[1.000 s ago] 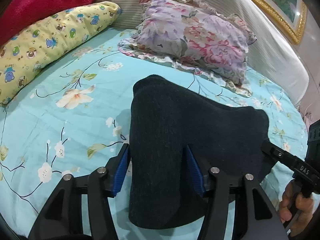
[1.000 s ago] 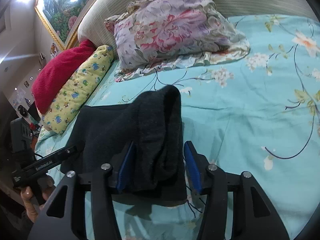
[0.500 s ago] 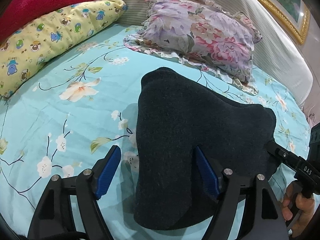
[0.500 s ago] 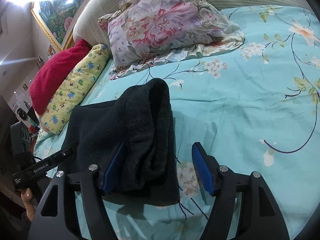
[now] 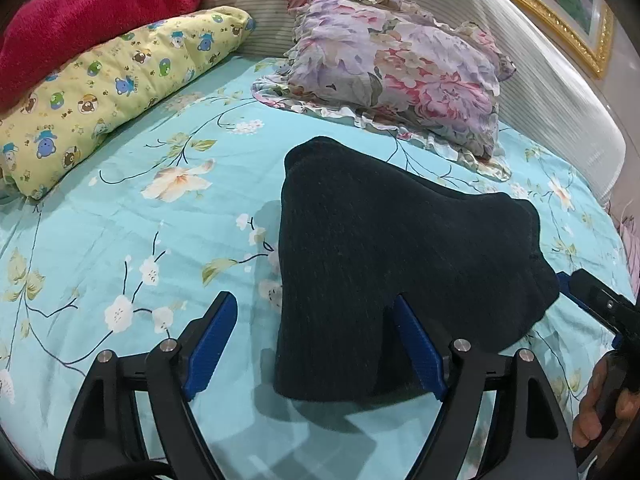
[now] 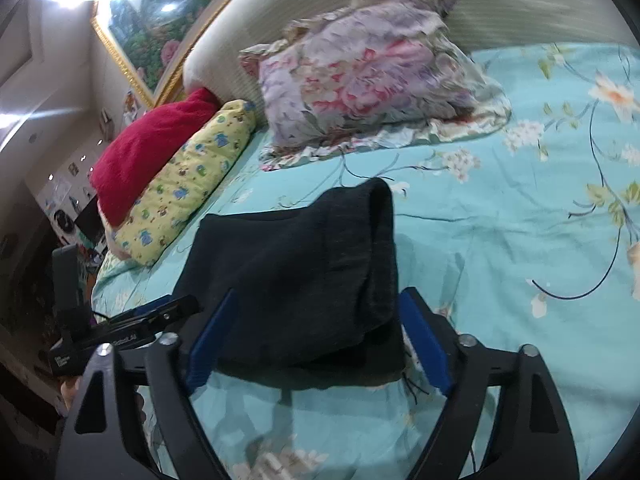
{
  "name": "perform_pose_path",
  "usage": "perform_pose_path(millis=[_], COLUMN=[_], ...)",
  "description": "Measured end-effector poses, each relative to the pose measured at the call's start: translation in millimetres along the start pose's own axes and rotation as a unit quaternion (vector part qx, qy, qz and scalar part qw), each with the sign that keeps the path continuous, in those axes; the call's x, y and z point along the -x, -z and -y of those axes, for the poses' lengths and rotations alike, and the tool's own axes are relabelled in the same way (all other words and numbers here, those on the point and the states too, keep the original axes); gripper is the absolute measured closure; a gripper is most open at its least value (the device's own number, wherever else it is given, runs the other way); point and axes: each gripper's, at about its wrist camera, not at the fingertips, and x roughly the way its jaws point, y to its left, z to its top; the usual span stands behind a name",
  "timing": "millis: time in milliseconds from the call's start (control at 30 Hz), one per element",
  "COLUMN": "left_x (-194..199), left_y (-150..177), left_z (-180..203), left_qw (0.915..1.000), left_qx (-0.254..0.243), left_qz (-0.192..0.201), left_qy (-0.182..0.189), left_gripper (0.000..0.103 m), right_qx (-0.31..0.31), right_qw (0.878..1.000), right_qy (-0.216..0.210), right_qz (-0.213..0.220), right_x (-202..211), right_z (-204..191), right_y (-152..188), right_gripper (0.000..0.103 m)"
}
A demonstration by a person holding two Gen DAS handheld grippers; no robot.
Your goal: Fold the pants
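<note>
The dark folded pants point(image 5: 384, 248) lie on the turquoise flowered bed sheet point(image 5: 152, 240). My left gripper point(image 5: 314, 302) straddles their near left corner. Its jaws are opening: the left pad point(image 5: 212, 340) stands clear of the cloth, and the cloth drapes loosely against the right pad point(image 5: 418, 348). In the right wrist view the pants point(image 6: 304, 264) show a thick rolled fold on their right edge. My right gripper point(image 6: 318, 296) brackets that near right corner, its jaws opening, with neither pad pressing. Each view catches the other gripper at its edge: the right gripper point(image 5: 600, 308), the left gripper point(image 6: 152, 316).
A flowered ruffled pillow point(image 5: 400, 64) lies beyond the pants against the striped headboard point(image 5: 552, 120). A yellow cartoon-print bolster point(image 5: 112, 92) and a red plush cushion point(image 5: 80, 16) sit at the left. A gold picture frame point(image 5: 576, 20) hangs above. A hand point(image 5: 600, 404) grips the right tool's handle.
Both grippers' jaws have spread wide and let go of the pants' near corners. The cloth has settled on the sheet, and both grippers have drawn back a little.
</note>
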Motion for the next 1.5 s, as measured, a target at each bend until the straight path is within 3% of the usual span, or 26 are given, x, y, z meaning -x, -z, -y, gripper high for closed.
perform_pose_path(millis=[367,767,1500], left_x=[20,30,17], left_y=[21,43,46], left_z=[4,7,8], left_qw=[0.9989,0.9958,0.9944], left_qx=[-0.039,-0.078,-0.092], left_qz=[0.022,0.044,0.039], left_qy=[-0.011,-0.021,-0.034], left_gripper=[0.020,0.018,0.017], right_qx=[0.113,0.169,0.170], right_qw=[0.993,0.984,0.984], right_qy=[0.031,0.036,0.028], right_qz=[-0.021,-0.035,-0.049], right_x=[10,3,-6], right_z=[-36,-51,-42], right_y=[18,34,33], right_gripper=[0.014,0.013,0.013])
